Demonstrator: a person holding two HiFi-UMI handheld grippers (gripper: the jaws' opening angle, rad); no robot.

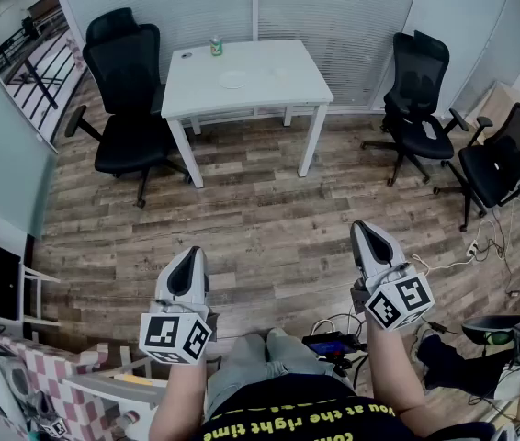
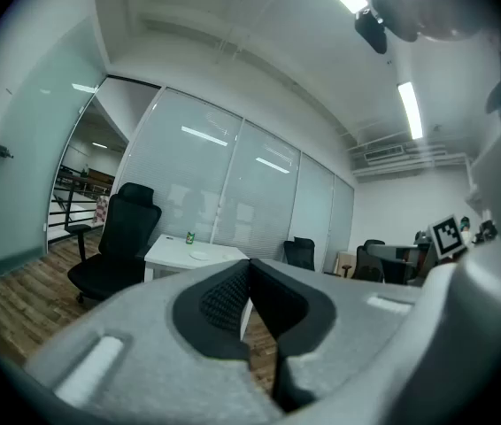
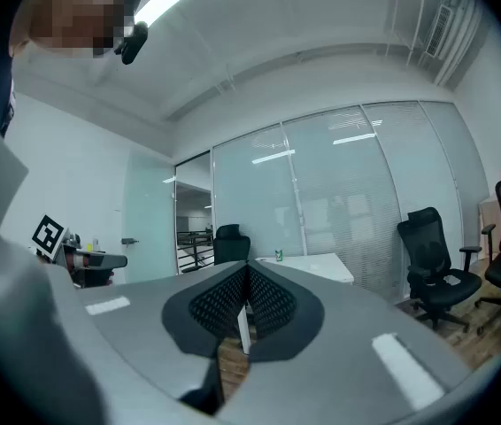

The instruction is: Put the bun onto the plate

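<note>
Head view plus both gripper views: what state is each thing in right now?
Left gripper: jaws shut, empty, far from the table.
Right gripper: jaws shut, empty.
Round white plate: flat on the white rectangular table; contents too small to tell.
Green can: upright, at the table's far edge.
Bun: cannot be made out.
</note>
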